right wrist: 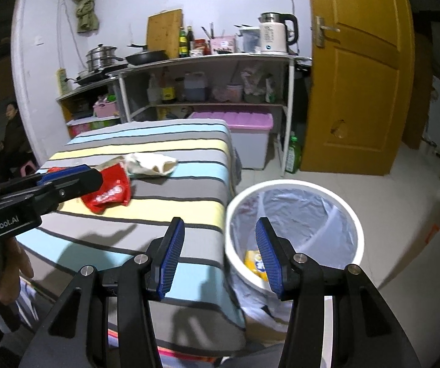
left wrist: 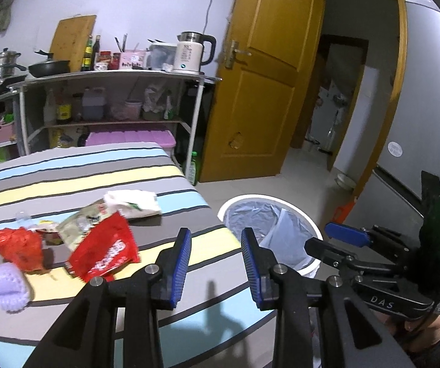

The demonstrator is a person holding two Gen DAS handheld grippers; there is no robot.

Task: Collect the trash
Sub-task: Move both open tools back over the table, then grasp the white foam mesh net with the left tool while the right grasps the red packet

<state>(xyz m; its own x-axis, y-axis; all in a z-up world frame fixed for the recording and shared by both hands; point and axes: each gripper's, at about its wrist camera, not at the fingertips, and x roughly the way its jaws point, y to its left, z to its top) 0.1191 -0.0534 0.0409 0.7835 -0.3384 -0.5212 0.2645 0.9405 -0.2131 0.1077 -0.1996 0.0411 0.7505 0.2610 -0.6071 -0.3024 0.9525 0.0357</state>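
Trash lies on the striped table [left wrist: 158, 184]: a red snack bag [left wrist: 105, 253], a white wrapper [left wrist: 134, 204], a greenish wrapper [left wrist: 80, 222] and a red plastic bag [left wrist: 17, 247]. My left gripper [left wrist: 215, 239] is open and empty above the table's right edge, to the right of the red snack bag. A white bin with a clear liner [right wrist: 293, 214] stands on the floor right of the table, with a yellow packet [right wrist: 255, 263] inside. My right gripper [right wrist: 220, 230] is open and empty above the bin's left rim. The red snack bag [right wrist: 109, 193] and white wrapper [right wrist: 152, 162] also show there.
A purple knitted item [left wrist: 6, 286] lies at the table's left. A shelf rack [left wrist: 112, 75] with a kettle, pans and bottles stands behind. A yellow wooden door [left wrist: 260, 76] stands open on the right. A green bottle [right wrist: 293, 153] stands on the tiled floor.
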